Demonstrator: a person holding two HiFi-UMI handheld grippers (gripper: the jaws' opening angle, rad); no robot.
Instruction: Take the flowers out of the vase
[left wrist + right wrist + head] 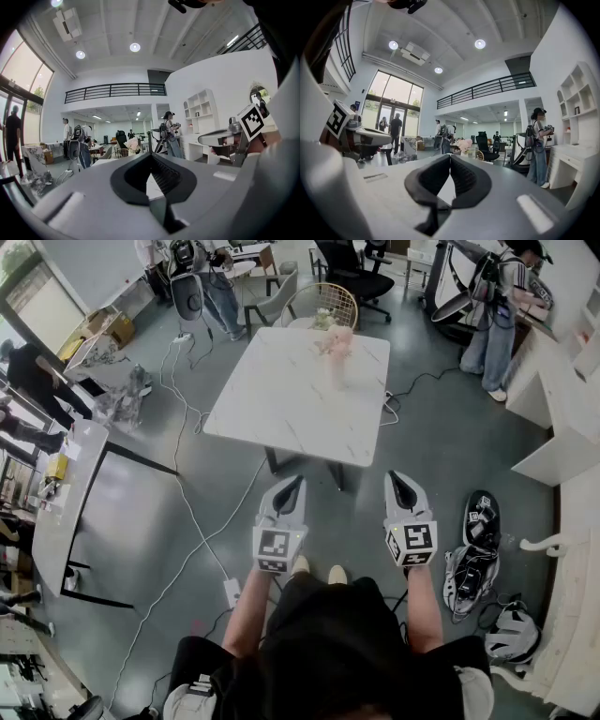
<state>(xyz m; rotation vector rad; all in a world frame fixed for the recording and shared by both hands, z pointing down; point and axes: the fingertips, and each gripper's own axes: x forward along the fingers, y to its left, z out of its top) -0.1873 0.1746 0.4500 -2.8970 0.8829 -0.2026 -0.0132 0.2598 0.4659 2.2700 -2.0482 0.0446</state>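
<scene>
A vase of pale pink flowers (336,345) stands near the far edge of a white marble table (281,399). The flowers also show small and far off in the left gripper view (133,144) and the right gripper view (464,144). My left gripper (289,486) and right gripper (401,480) are held side by side and level, over the floor short of the table's near edge. Both have their jaws together with nothing between them, as the left gripper view (151,155) and right gripper view (450,157) show. Neither touches the table or the flowers.
A wicker chair (320,304) and a black office chair (363,277) stand beyond the table. Cables and a power strip (232,592) lie on the floor at left. Bags and gear (481,526) lie at right, by white shelving (562,437). Several people stand at the back.
</scene>
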